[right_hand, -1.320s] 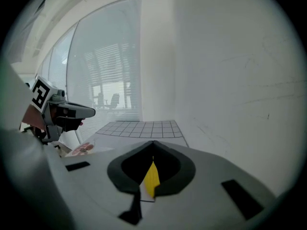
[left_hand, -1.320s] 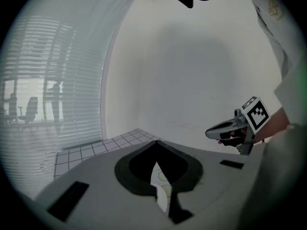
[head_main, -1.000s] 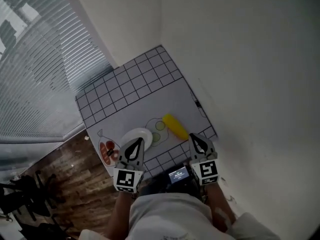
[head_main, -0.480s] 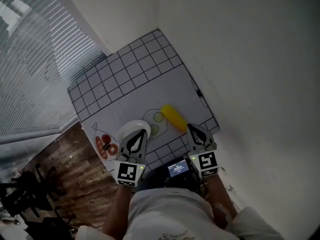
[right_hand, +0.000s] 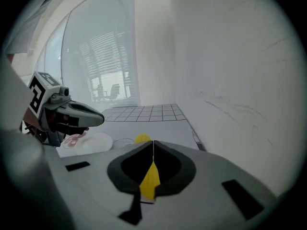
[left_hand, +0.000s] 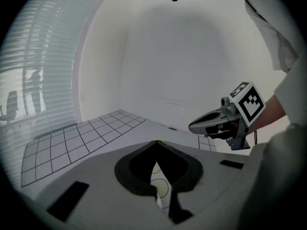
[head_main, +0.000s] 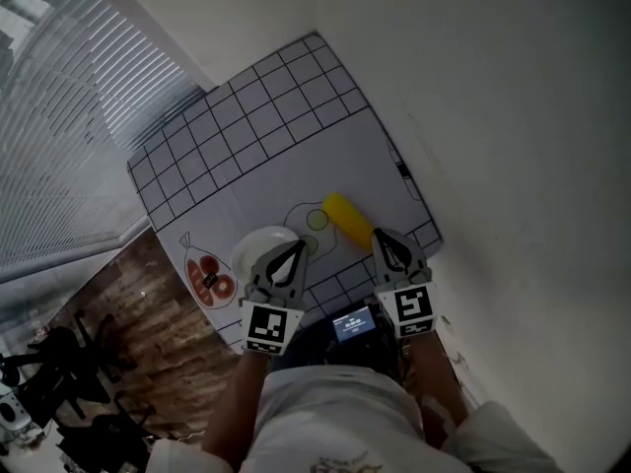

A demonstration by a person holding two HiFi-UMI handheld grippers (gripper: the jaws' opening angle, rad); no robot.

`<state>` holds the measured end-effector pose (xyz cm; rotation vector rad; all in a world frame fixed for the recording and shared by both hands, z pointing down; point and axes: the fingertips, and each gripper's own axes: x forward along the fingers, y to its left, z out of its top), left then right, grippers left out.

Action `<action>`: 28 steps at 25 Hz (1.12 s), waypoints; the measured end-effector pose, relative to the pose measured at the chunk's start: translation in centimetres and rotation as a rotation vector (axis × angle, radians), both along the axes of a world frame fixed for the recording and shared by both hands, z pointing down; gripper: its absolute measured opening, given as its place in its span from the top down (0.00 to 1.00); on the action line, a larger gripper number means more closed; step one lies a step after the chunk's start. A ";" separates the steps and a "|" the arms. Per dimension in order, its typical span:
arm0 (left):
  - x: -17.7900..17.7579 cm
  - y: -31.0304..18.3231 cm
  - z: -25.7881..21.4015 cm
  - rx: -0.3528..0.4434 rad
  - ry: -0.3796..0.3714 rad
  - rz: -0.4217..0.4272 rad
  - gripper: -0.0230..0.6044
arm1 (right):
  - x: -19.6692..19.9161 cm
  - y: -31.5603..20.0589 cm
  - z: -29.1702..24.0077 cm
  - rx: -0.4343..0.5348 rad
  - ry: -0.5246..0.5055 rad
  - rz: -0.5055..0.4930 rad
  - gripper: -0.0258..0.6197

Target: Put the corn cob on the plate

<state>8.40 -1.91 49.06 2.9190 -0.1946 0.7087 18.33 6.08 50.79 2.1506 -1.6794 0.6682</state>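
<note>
Fingers point(left_hand: 103, 153) clenched empty on your left gripper point(left_hand: 156, 142) and right gripper point(right_hand: 153, 143); right gripper view shows yellow oblong corn cob point(right_hand: 142, 138) ahead, left gripper view nearly hides it.

A: L gripper point(left_hand: 156, 143)?
B: Fingers point(left_hand: 125, 176) meet tip to tip, nothing btwn. Thru the gap lower down: white mat w/ drawn circles point(left_hand: 161, 189).
A: Right side?
B: R gripper point(left_hand: 194, 126), a bit farther, up off the mat, tips together, pointing left. Marker cube point(left_hand: 247, 102) on its back, person's arm point(left_hand: 276, 111) behind.
A: Rest?
B: Grid squares point(left_hand: 72, 143) on the mat, far left. Blinds point(left_hand: 33, 90) at left, plain wall point(left_hand: 182, 56) at the far end.
</note>
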 end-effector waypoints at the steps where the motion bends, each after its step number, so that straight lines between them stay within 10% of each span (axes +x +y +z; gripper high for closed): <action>1: 0.2 0.1 0.3 -0.002 -0.004 0.007 0.95 | 0.0 -0.1 0.3 -0.003 -0.003 -0.002 0.95; 21: 2.3 2.5 4.8 -0.084 -0.087 0.078 0.95 | -0.6 -1.6 3.8 -0.047 -0.103 -0.068 0.94; 28: 2.9 2.3 5.4 -0.095 -0.087 0.079 0.95 | -1.5 -2.2 5.5 -0.112 -0.087 -0.138 0.67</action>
